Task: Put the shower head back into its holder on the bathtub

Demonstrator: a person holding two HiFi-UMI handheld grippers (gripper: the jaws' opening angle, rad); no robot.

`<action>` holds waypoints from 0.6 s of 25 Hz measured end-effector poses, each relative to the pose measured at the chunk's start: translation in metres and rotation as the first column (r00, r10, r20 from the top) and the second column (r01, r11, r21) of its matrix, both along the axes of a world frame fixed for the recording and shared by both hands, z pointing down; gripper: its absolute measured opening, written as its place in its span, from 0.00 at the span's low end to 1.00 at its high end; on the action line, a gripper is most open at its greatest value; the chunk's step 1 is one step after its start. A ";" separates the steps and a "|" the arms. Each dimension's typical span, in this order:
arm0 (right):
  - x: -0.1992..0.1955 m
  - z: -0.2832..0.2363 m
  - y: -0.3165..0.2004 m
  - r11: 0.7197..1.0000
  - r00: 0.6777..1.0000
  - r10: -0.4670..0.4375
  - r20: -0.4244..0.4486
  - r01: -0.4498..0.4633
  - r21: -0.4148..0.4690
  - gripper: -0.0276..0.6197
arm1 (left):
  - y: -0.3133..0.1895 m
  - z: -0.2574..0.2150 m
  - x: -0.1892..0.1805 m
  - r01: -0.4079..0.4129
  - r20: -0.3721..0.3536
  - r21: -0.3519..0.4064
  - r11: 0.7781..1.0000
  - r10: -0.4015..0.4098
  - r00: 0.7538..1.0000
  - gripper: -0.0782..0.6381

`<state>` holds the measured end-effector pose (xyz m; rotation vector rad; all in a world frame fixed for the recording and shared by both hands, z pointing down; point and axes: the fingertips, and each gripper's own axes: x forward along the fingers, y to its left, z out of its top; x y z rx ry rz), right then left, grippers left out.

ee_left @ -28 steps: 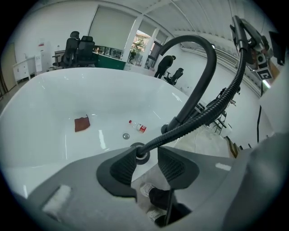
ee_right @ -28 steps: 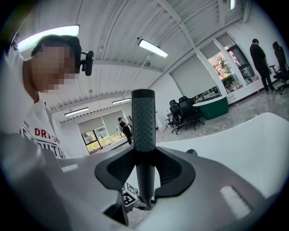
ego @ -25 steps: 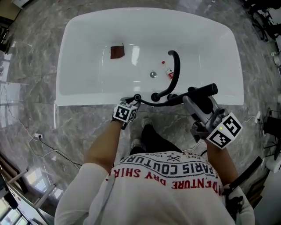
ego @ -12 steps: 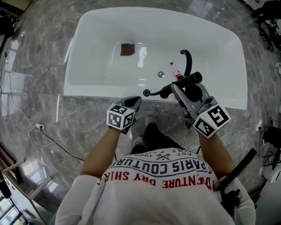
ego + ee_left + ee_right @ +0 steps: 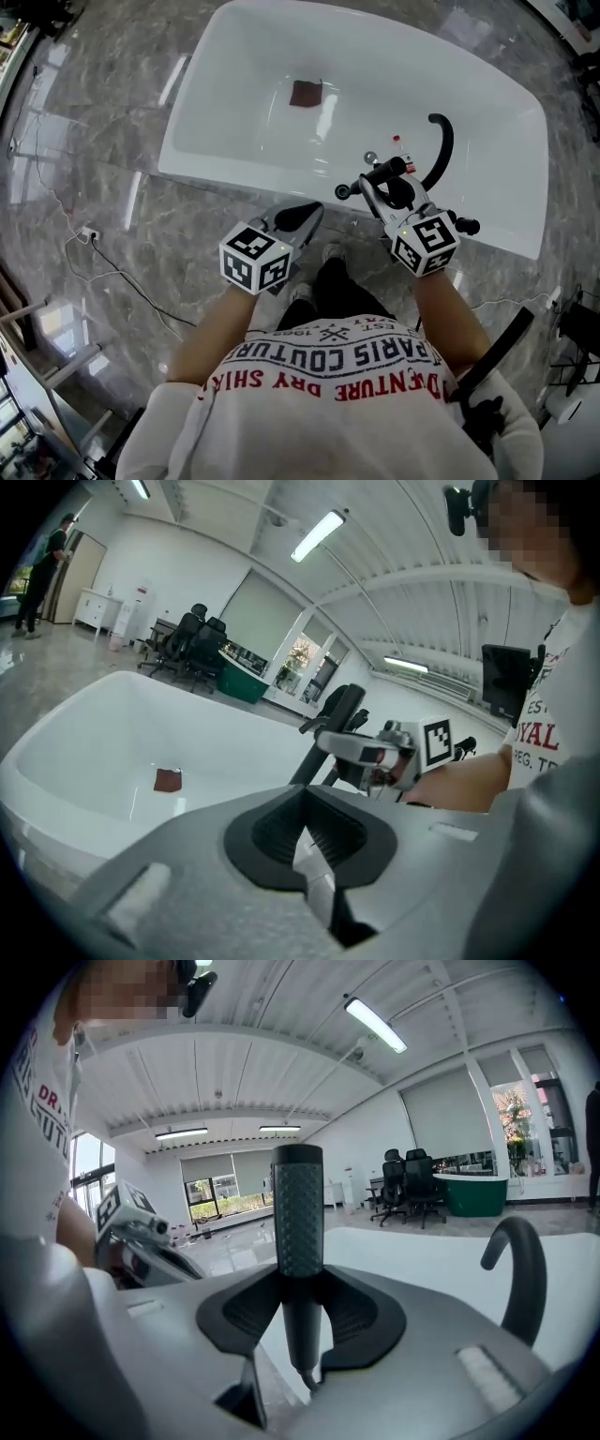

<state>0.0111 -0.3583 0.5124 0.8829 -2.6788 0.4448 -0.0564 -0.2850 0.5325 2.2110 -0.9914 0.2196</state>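
Shower head, black, knurled, perhaps hose-fed, stands at twelve o'clock, clamped in your right gripper; left gripper closed, empty.

Bathtub glossy white — shower head matt, knurled.

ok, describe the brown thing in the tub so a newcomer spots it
Find the white bathtub and look at its floor, toward the end away from the black curved faucet. There lies a small flat reddish-brown square, alone: the only dark patch on the white floor.
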 end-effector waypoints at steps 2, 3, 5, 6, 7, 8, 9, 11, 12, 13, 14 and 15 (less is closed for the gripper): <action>-0.011 0.022 -0.002 1.000 0.999 0.001 -0.035 -0.002 -0.007 0.26 | 0.010 -0.002 -0.005 -0.019 -0.018 -0.012 1.000 0.019 1.000 0.11; -0.017 0.035 -0.004 1.000 0.998 0.005 -0.058 -0.005 -0.008 0.26 | 0.014 0.000 -0.009 -0.032 -0.022 -0.017 0.999 0.032 0.999 0.11; -0.024 0.058 -0.007 1.000 0.995 0.009 -0.101 -0.010 -0.014 0.26 | 0.019 0.006 -0.015 -0.054 -0.016 -0.028 0.998 0.053 0.998 0.11; -0.024 0.069 -0.008 1.000 0.993 0.006 -0.114 -0.009 -0.024 0.26 | 0.021 0.009 -0.016 -0.056 -0.010 -0.037 0.998 0.056 0.998 0.11; -0.024 0.079 -0.007 0.999 0.993 0.002 -0.122 -0.007 -0.038 0.26 | 0.024 0.011 -0.017 -0.052 -0.007 -0.046 0.998 0.051 0.999 0.11; -0.022 0.088 -0.007 0.998 0.992 0.001 -0.127 -0.009 -0.056 0.26 | 0.026 0.012 -0.017 -0.044 -0.008 -0.056 0.997 0.044 0.999 0.11; -0.019 0.096 -0.006 0.997 0.991 0.007 -0.133 -0.016 -0.072 0.26 | 0.028 0.013 -0.018 -0.038 -0.012 -0.065 0.997 0.038 0.999 0.11; -0.016 0.112 -0.003 0.995 0.989 0.019 -0.147 -0.034 -0.097 0.26 | 0.035 0.015 -0.023 -0.032 -0.019 -0.085 0.996 0.031 0.999 0.11; -0.016 0.120 -0.001 0.994 0.988 0.020 -0.156 -0.037 -0.107 0.26 | 0.039 0.017 -0.026 -0.029 -0.020 -0.093 0.995 0.027 0.999 0.11; -0.016 0.128 0.001 0.992 0.986 0.017 -0.165 -0.037 -0.117 0.26 | 0.041 0.019 -0.028 -0.026 -0.020 -0.098 0.995 0.024 1.000 0.11; -0.016 0.135 0.003 0.992 0.984 0.010 -0.177 -0.032 -0.125 0.26 | 0.042 0.021 -0.030 -0.023 -0.019 -0.102 0.995 0.021 1.000 0.11; -0.017 0.142 0.005 0.991 0.981 -0.001 -0.192 -0.024 -0.131 0.26 | 0.041 0.022 -0.032 -0.020 -0.018 -0.103 0.994 0.018 1.000 0.11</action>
